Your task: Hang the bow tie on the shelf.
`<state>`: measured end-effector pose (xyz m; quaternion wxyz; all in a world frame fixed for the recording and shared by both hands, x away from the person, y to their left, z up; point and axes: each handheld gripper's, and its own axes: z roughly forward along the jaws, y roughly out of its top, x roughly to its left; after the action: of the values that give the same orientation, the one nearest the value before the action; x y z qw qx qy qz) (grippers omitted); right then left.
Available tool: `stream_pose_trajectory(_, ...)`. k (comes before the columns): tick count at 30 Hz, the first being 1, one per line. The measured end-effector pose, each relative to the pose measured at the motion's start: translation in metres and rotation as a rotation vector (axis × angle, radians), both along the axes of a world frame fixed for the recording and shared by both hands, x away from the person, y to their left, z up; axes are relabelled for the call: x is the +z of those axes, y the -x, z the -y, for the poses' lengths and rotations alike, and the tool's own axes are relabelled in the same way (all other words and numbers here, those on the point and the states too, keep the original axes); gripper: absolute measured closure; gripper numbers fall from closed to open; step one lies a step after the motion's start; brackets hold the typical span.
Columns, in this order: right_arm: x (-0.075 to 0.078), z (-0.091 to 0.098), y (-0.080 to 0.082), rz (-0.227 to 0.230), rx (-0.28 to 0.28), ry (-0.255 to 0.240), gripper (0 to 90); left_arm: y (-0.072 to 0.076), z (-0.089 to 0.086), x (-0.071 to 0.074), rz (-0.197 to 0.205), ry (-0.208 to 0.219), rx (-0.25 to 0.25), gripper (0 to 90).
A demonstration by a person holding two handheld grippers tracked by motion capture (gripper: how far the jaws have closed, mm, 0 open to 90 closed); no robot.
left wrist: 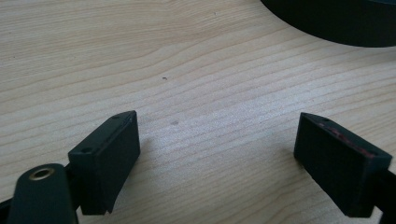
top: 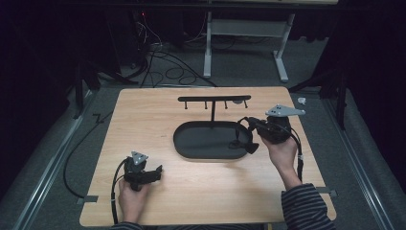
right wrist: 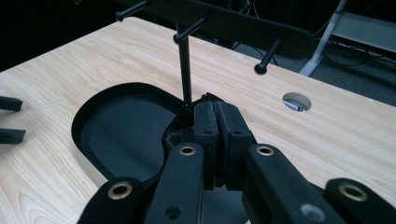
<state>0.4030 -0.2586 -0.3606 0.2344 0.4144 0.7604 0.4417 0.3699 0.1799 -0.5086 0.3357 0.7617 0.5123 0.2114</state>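
A black oval tray [top: 182, 143] lies in the middle of the wooden table [top: 143, 124]. A thin post [right wrist: 184, 70] rises from the tray's far edge and carries a horizontal black bar [top: 214, 98] with several short pegs. My right gripper [top: 251, 144] hovers over the tray's right end, pointing toward the post. Its jaws are pressed together, shut [right wrist: 212, 100], and I can make out nothing between them. My left gripper [top: 157, 171] rests on the table at the near left, open [left wrist: 217, 119], with bare wood between its pads. The tray's edge [left wrist: 336, 23] lies beyond it.
A round hole [right wrist: 297, 101] is cut in the tabletop behind the bar. Cables trail from both grippers off the near edge. Past the table's far edge are floor cables [top: 167, 67] and a white frame's legs [top: 282, 62]. The left gripper [right wrist: 11, 119] shows at the left of the right gripper view.
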Motion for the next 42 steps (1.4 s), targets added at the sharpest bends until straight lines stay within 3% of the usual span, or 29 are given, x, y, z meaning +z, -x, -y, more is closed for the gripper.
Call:
stream_pose_trajectory(21, 0.017, 0.002, -0.024, 0.009, -0.035, -0.013, 88.5, 0.0, 0.0, 0.0, 0.0, 0.0, 0.0, 14.9)
stream_pose_trajectory(42, 0.016, 0.005, -0.05, -0.003, -0.075, -0.036, 88.4, 0.0, 0.0, 0.0, 0.0, 0.0, 0.0, 14.9)
